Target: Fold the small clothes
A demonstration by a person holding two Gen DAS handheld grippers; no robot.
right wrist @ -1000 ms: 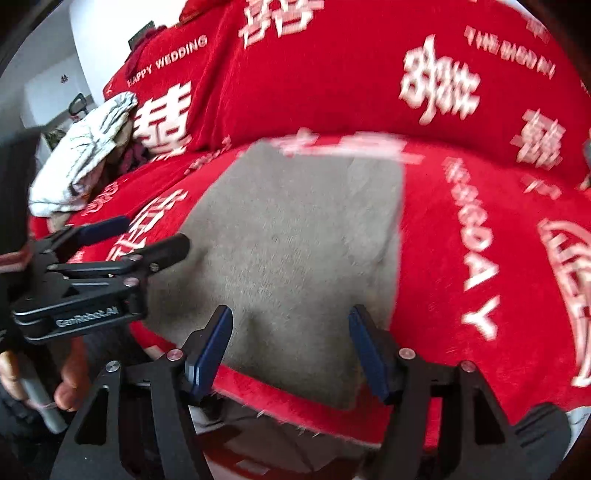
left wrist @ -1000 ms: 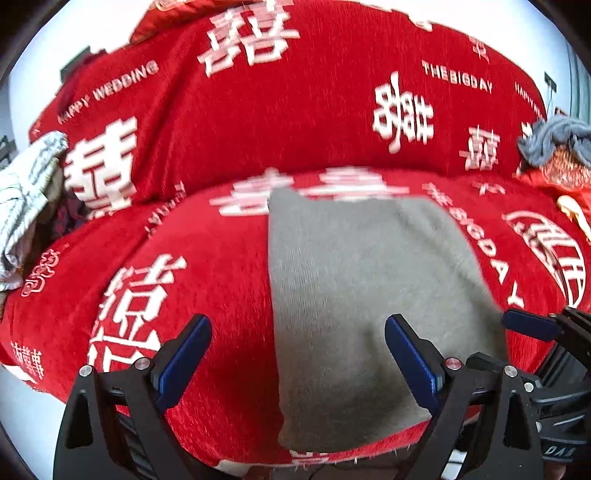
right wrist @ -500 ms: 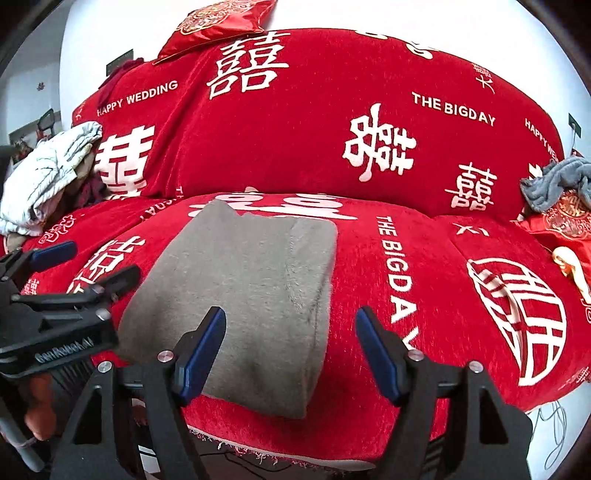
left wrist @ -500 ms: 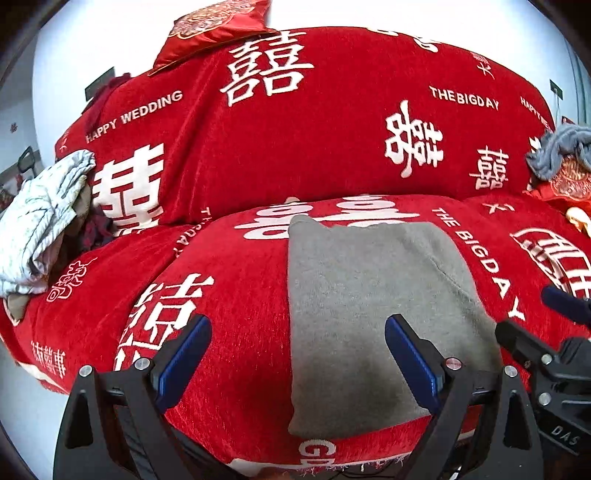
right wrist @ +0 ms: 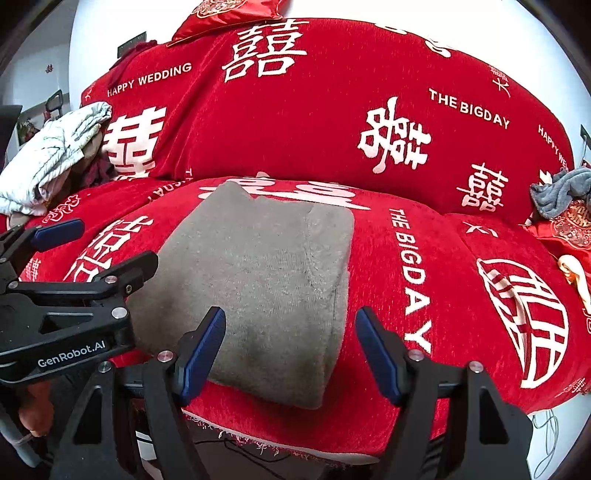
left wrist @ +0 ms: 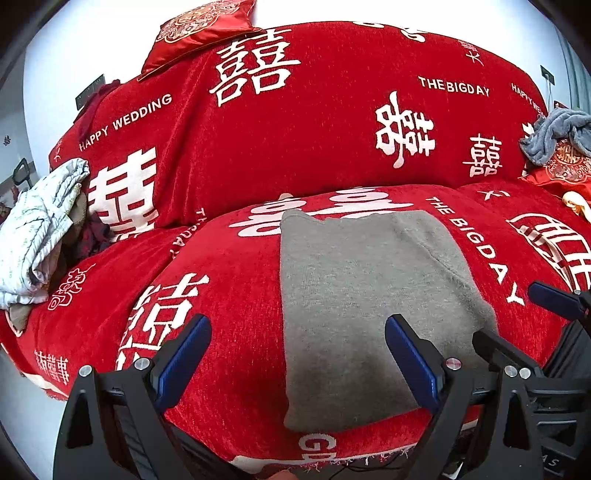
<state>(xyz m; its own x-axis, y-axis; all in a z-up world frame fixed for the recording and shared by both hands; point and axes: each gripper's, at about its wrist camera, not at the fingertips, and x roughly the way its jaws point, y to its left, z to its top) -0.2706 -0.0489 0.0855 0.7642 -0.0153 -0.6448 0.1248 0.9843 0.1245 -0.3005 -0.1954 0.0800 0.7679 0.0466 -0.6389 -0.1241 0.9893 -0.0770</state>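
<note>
A grey knit garment (left wrist: pixel 369 295) lies folded in a flat rectangle on the red sofa seat (left wrist: pixel 221 295); it also shows in the right wrist view (right wrist: pixel 266 280). My left gripper (left wrist: pixel 295 362) is open and empty, held in front of the garment's near left edge. My right gripper (right wrist: pixel 291 350) is open and empty, held in front of the garment's near right corner. The left gripper shows at the left of the right wrist view (right wrist: pixel 92 251), and the right gripper at the right of the left wrist view (left wrist: pixel 524 321).
A pile of white and dark clothes (left wrist: pixel 37 236) lies at the sofa's left end. A grey cloth (left wrist: pixel 554 133) and a red cushion (left wrist: pixel 565 170) sit at the right end. Another red cushion (left wrist: pixel 199 29) rests on the backrest top.
Both grippers have pulled back from the grey garment toward the sofa's front edge and stayed open. The garment lies still on the seat.
</note>
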